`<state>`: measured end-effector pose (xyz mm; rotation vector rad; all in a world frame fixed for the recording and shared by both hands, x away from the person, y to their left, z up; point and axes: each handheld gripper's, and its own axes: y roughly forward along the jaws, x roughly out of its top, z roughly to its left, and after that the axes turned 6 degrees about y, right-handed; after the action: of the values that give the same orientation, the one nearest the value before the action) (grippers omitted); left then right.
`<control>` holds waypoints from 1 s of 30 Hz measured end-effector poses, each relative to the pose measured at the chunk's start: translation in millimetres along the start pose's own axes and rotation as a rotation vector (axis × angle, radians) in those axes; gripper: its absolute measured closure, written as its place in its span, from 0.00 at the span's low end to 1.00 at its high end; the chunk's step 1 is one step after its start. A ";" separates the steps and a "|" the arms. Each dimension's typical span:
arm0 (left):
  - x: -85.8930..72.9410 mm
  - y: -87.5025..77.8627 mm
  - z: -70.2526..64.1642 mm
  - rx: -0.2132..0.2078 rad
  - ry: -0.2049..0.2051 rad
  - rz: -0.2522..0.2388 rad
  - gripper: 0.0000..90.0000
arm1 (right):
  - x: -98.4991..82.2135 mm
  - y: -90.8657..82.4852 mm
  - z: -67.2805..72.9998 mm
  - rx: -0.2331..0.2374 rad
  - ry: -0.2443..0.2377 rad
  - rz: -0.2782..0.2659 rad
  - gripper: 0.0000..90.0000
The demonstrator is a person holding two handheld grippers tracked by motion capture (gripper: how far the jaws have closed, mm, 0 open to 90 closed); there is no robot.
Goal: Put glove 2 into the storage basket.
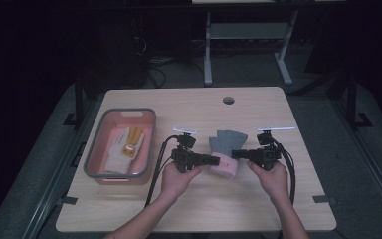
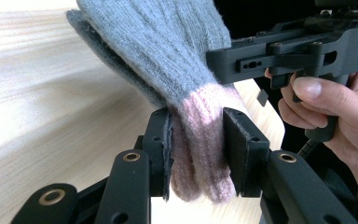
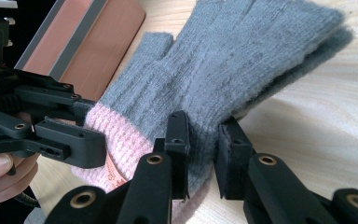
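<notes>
glove [image 2: 168,56]: grey ribbed knit, pink cuff
tub [image 1: 99,149]: pink, grey rim
desk [image 1: 258,107]: pale wood grain
tools: black

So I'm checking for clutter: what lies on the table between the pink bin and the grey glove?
In the high view, the left gripper and its cable sit between the bin and the glove.

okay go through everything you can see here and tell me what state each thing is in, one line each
Grey glove: held by both grippers over the table, fingers pointing away from the person, pink cuff nearest them.
Left hand-held gripper: shut on the glove's pink cuff.
Right hand-held gripper: shut on the glove near its cuff.
Pink bin: open-topped, sitting on the table.
White and yellow glove: lying inside the bin.
</notes>
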<state>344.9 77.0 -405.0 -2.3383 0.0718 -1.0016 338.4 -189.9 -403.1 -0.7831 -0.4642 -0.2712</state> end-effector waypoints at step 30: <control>-0.8 -33.0 9.6 0.019 -0.007 -0.040 0.71 | 14.8 14.3 27.2 0.034 -0.034 0.015 0.85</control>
<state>345.1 109.2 -393.1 -2.3340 0.0132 -1.0093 348.9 -161.2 -387.8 -0.7588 -0.4933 -0.2359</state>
